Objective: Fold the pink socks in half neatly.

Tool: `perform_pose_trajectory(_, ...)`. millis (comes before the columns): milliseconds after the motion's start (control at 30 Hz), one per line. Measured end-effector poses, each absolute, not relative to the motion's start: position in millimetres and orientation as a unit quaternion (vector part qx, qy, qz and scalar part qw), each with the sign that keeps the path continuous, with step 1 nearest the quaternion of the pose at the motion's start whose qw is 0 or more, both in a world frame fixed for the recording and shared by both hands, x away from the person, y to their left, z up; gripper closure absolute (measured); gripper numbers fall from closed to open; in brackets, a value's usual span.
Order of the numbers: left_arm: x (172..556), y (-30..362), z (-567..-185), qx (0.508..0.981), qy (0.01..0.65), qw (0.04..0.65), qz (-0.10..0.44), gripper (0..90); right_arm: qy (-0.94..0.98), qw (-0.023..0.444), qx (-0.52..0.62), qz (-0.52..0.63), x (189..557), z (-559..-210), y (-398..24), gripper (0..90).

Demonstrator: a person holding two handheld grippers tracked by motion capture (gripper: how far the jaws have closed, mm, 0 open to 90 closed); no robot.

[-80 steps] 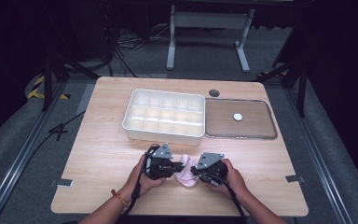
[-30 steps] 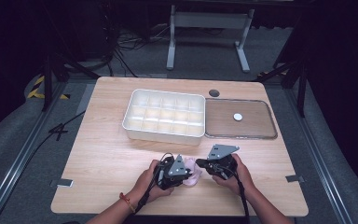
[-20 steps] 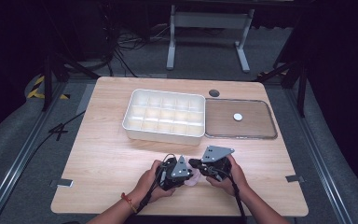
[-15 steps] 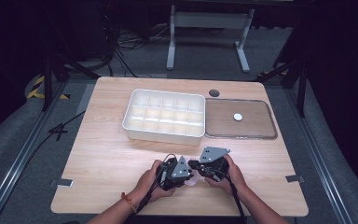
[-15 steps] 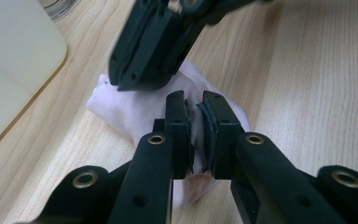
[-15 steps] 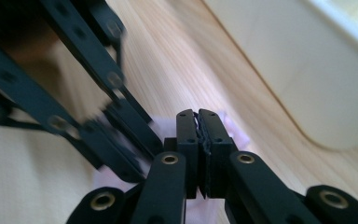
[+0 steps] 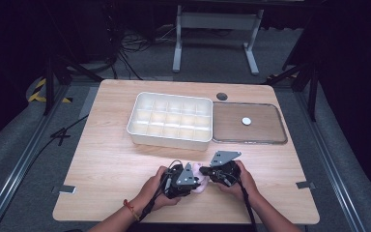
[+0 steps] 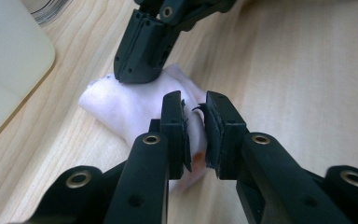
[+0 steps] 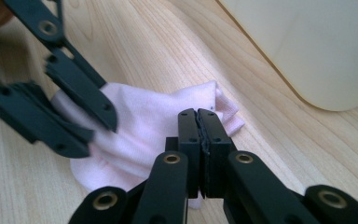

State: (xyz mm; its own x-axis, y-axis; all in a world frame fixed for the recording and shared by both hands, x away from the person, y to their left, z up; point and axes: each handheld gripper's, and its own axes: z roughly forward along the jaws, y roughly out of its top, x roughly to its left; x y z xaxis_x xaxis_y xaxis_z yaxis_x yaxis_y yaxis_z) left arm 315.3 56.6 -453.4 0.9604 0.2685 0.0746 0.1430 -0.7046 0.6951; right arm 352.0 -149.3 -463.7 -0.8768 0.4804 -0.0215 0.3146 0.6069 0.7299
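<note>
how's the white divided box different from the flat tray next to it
The white divided box is opaque, deep-walled and split into a grid of compartments; the flat tray is clear, shallow and undivided. The box's compartments look empty, while the tray holds a small white disc. Both are rounded rectangles, side by side on the wooden table.

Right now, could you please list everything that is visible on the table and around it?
cloth: one, pale pink, near table edge, pinched by both claws
divided tray: one, white, table middle
flat tray: one, clear-rimmed, right of divided tray
small disc: one, white, inside flat tray
table: one, light wood
frame legs: grey, floor behind table
left claw: black, jaws just opening slightly, cloth between them
right claw: black, shut on cloth
</note>
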Motion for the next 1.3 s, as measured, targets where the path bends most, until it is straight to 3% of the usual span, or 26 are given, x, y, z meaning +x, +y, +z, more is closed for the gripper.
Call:
perform_pose_trajectory(200,310.7,74.2,-440.3,0.915,0.108,0.384,0.069,78.8,0.890,0.111,0.223,0.382,350.8,-464.2,-150.2,89.5)
perform_pose_trajectory(300,316.6,89.5,-431.4,0.897,0.140,0.413,0.077,79.7,0.889,0.112,0.223,0.383,350.3,-464.3,-149.9,89.4)
perform_pose_trajectory(500,329.5,83.5,-446.1,0.891,0.166,0.412,0.092,79.0,0.890,0.118,0.217,0.382,349.9,-464.3,-149.7,89.4)
perform_pose_trajectory(667,328.2,71.8,-455.4,0.896,0.145,0.414,0.072,78.0,0.890,0.117,0.216,0.384,349.9,-464.6,-150.4,89.5)
perform_pose_trajectory(933,314.3,59.5,-464.4,0.916,0.101,0.379,0.084,78.2,0.892,0.118,0.215,0.380,348.9,-464.3,-151.5,89.4)
perform_pose_trajectory(1300,314.3,58.7,-466.5,0.917,0.096,0.379,0.080,78.1,0.896,0.148,0.236,0.346,354.2,-462.4,-159.1,88.5)
